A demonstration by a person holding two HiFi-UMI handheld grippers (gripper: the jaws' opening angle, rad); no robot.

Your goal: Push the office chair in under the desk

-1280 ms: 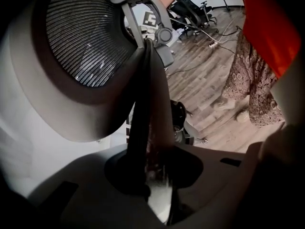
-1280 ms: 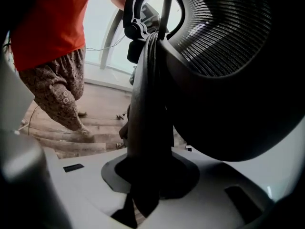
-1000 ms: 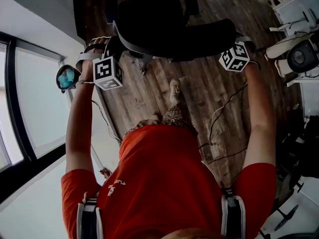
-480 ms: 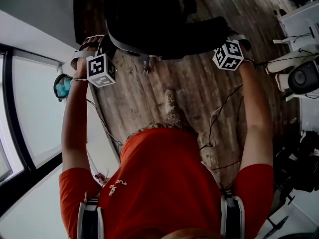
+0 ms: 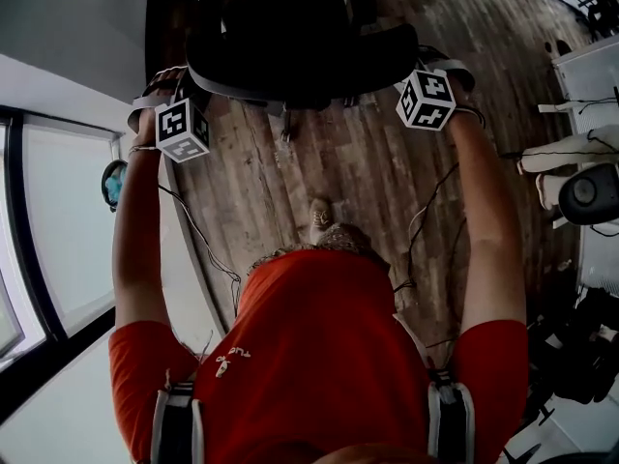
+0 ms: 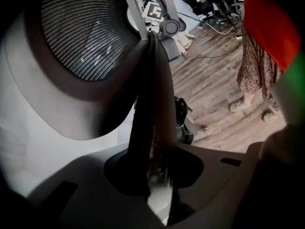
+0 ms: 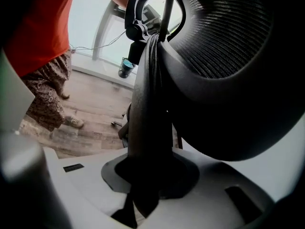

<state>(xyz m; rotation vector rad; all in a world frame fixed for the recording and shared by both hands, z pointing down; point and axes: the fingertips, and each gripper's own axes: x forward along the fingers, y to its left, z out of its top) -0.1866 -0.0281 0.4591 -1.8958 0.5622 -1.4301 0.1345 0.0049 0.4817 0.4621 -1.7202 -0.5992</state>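
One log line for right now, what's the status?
left gripper: shut on chair back | right gripper: shut on chair back | chair: upright on floor

- Your T-shirt [image 5: 319,356]: red-orange, short sleeves, small white print near your left shoulder.
- Harness straps [image 5: 172,423]: grey and black, buckled, one over each shoulder.
- Lower garment [image 5: 334,242]: brown, finely patterned.
- Shoes [image 6: 238,106]: pale.
- Left gripper [image 6: 151,46]: pale grey body, dark oval recess, rectangular slots, long dark jaws.
- Left marker cube [image 5: 182,130]: white with black squares, with grey wrist straps [image 5: 147,104] beside it.
- Right gripper [image 7: 151,46]: same build.
- Right marker cube [image 5: 426,99]: matching.
- Cables [image 5: 426,211]: thin, black, running down beside your arms.
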